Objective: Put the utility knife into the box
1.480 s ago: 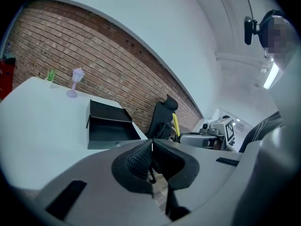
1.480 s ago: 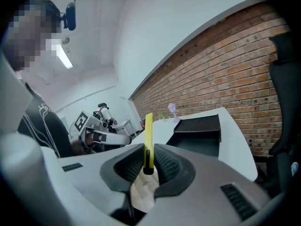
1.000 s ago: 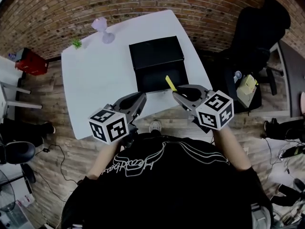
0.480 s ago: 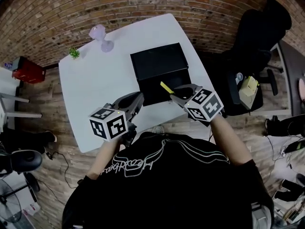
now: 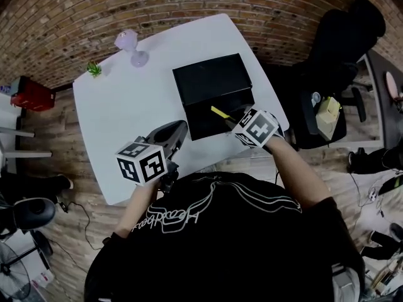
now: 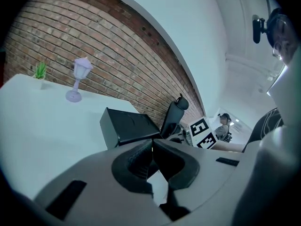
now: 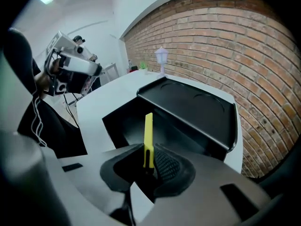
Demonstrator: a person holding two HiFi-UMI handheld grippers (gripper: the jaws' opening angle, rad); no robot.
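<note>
A black box stands open on the white table, its lid tipped back toward the brick wall. My right gripper is shut on a yellow utility knife, whose tip pokes out over the box's open tray. The right gripper view shows the knife upright between the pads of the right gripper, above the box's dark inside. My left gripper hovers left of the box near the table's front edge. Its jaws are shut on nothing.
A purple lamp-shaped ornament and a small green plant stand at the table's far left corner. A black office chair is right of the table. A red case sits on the wood floor to the left.
My right gripper has carried the knife forward and left, from the table's front edge to over the open box. The left gripper has barely moved.
</note>
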